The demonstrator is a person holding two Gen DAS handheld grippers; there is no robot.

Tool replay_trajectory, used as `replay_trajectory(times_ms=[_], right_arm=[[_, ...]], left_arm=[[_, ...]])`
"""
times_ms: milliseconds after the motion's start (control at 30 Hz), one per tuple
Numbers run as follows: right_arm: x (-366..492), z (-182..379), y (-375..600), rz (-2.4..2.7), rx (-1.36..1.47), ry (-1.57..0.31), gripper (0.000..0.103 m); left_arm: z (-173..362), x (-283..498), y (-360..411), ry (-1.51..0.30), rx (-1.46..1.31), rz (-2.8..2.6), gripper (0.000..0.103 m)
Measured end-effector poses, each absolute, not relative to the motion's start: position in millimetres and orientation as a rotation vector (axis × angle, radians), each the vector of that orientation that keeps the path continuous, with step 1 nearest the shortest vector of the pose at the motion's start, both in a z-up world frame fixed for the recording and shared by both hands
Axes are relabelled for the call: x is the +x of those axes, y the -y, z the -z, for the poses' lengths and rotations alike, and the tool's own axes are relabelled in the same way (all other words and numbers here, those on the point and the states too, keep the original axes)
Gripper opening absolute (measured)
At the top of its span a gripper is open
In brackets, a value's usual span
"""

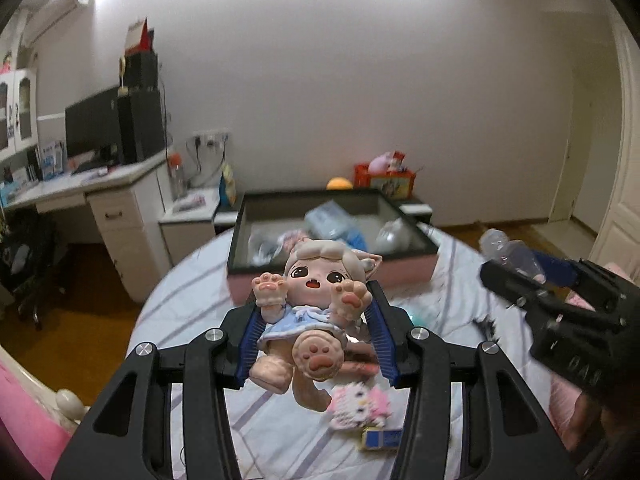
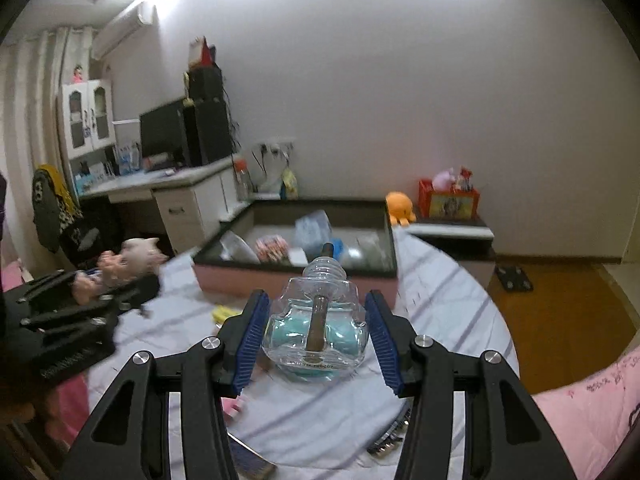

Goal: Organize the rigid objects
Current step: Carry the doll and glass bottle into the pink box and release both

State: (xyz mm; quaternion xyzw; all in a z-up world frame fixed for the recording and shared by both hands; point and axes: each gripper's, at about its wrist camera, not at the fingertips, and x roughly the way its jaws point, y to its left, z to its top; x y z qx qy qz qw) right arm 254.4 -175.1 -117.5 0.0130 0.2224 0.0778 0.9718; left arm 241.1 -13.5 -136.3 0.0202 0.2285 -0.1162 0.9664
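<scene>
The left gripper [image 1: 316, 332] is clamping a cat-eared doll figure [image 1: 310, 312] in a blue dress between its 2 blue pads [image 1: 252, 336], holding it clear above the striped bedsheet [image 1: 192, 300]. The doll is facing the camera with both paws raised and one foot sole pointing toward the lens. Beneath it on the bed, a small pink-and-white cat charm [image 1: 362, 406] is lying just beside a blue-and-white box [image 1: 382, 438].

The right gripper [image 2: 316, 334] is clamped on a clear glass bottle [image 2: 316, 328] holding blue liquid and a brown wick stick, neck pointing away from the camera, also lifted off the sheet. Seen from the left wrist, that bottle is showing at the far right, sticking out past the black jaws.

Ahead of both grippers, a shallow tray [image 1: 332, 268] with a black rim and pink side is sitting on the bed, already holding several blurred items, among them plastic packets. Beyond the bed, an orange plush [image 2: 398, 206] is sitting next to a red box [image 2: 448, 202] on a low cabinet. A white desk [image 2: 180, 192] with a monitor is standing against the left wall.
</scene>
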Motion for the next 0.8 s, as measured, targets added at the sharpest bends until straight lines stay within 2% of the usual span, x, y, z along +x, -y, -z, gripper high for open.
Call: replay_trajectory(times_ms=[400,800], right_arm=[[235,82,168,-0.151,0.028,-0.316,0.052],[249,72,171,-0.139,0.017,-0.283,0.052]], left_arm=[[100,216,30,-0.333,0.059,0.221,0.049],[92,238,36,-0.303,0.085,0.205,0.047]])
